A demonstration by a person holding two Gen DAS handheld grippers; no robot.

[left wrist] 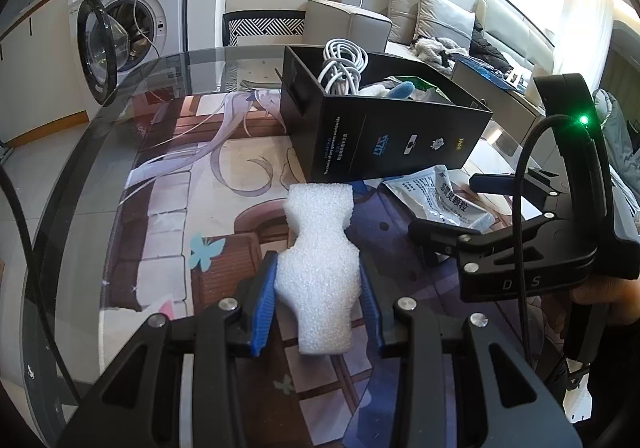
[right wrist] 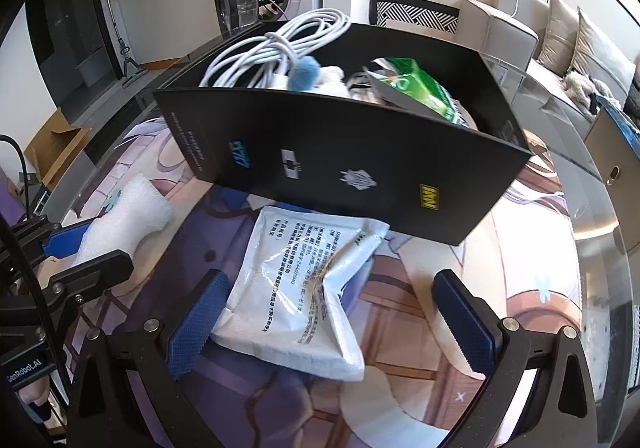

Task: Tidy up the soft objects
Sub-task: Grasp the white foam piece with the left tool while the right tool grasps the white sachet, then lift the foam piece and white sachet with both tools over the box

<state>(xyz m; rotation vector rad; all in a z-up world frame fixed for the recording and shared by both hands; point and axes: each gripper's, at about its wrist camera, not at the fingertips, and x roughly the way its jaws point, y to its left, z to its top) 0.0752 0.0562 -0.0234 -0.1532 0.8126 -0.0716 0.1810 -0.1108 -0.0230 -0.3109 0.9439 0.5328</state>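
A white foam piece (left wrist: 318, 264) sits between the blue pads of my left gripper (left wrist: 320, 288), which is shut on it just above the printed mat. It also shows in the right wrist view (right wrist: 128, 219). A white printed sachet (right wrist: 304, 284) lies flat on the mat in front of the black box (right wrist: 340, 151). My right gripper (right wrist: 332, 312) is open, one pad on each side of the sachet, not touching it. The sachet also shows in the left wrist view (left wrist: 452, 199). The box (left wrist: 384, 139) holds a white cable coil (right wrist: 276, 47), a blue plush item (right wrist: 306, 73) and a green packet (right wrist: 420, 87).
A round glass table (left wrist: 80, 151) carries the printed mat (left wrist: 224, 183). A washing machine (left wrist: 128, 11) with its door open stands behind, a patterned chair (left wrist: 264, 27) and a sofa (left wrist: 432, 19) lie beyond. A cardboard box (right wrist: 56, 147) sits on the floor at left.
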